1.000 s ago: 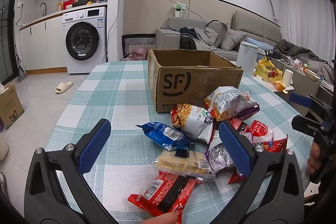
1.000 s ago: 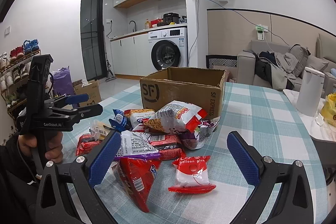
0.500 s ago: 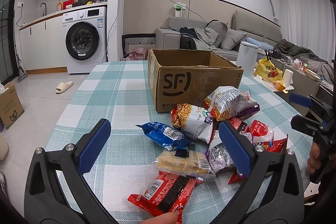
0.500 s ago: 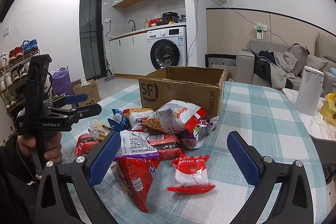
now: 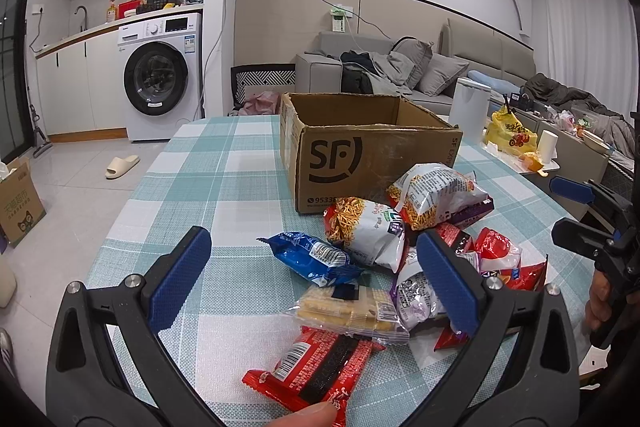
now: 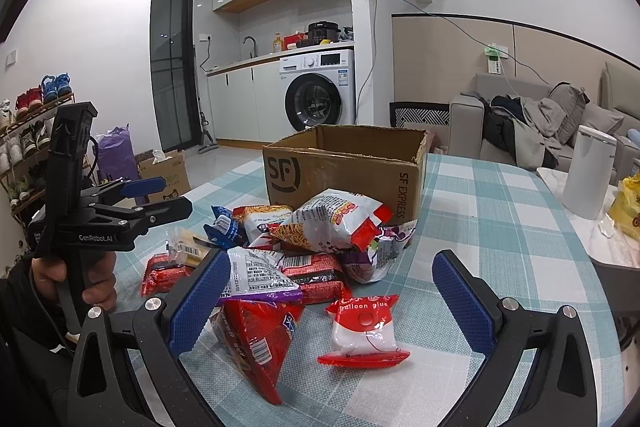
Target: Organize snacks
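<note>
Nearest the left-wrist camera, the left gripper [image 5: 314, 285] hangs above the table with its blue-padded jaws spread wide and nothing between them. Just below it lies a flat red packet with a black band [image 5: 320, 367], and beyond that a clear packet of pale biscuits [image 5: 348, 309], then a blue foil packet [image 5: 316, 259]. In the right-wrist view the right gripper [image 6: 326, 301] is likewise wide open and empty, poised over a red triangular pouch [image 6: 256, 339] and a small red-and-white sachet marked "balloon glue" [image 6: 366, 331].

Further on, the heap thickens: two white-and-red noodle-snack bags [image 5: 368, 231] lie on top, with a white-and-purple bag [image 6: 256, 277] and a dark red flat packet [image 6: 316, 277] under them. About ten packets can be counted; overlap hides any more. All lie loose on the green-and-white checked tablecloth [image 5: 208, 187].

Behind the heap stands one brown cardboard box printed "SF" [image 5: 360, 155], top open; no snack shows inside from these angles.

The sorting looks barely begun, at the approach to a first pick. The next move likely calls for lowering one gripper over an outlying packet, closing gently on the crinkly film, and carrying it over the box's near wall.
</note>
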Action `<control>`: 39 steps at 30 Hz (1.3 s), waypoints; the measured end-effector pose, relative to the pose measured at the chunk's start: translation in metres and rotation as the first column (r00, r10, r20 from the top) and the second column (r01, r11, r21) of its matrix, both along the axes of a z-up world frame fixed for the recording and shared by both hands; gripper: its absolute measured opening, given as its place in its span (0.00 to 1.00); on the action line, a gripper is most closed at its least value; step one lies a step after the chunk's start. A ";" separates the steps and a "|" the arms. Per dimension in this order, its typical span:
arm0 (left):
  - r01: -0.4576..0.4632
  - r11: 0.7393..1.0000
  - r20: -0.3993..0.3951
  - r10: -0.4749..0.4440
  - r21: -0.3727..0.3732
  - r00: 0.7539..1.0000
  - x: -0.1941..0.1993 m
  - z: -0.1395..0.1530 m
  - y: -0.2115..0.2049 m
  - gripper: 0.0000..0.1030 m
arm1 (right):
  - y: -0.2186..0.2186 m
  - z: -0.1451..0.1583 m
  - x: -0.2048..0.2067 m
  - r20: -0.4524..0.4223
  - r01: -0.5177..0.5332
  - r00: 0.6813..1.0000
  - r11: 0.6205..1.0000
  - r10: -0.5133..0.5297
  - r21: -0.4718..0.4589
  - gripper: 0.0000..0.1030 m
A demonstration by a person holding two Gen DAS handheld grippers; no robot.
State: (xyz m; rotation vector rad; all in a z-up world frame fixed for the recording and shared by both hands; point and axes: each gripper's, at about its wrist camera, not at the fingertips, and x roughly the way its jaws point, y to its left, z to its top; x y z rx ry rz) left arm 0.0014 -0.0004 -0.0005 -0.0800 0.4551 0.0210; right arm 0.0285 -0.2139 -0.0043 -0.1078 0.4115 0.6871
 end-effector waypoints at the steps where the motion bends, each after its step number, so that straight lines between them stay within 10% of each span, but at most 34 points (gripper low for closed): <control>1: -0.001 1.000 0.000 0.001 0.000 1.000 0.000 0.000 0.000 1.00 | 0.000 -0.001 0.001 -0.001 -0.001 1.000 1.000 0.001 0.001 1.00; 39: 0.020 1.000 -0.040 -0.019 0.015 0.999 0.000 -0.001 -0.003 1.00 | 0.011 0.000 0.002 -0.088 0.039 0.995 0.997 -0.045 -0.061 1.00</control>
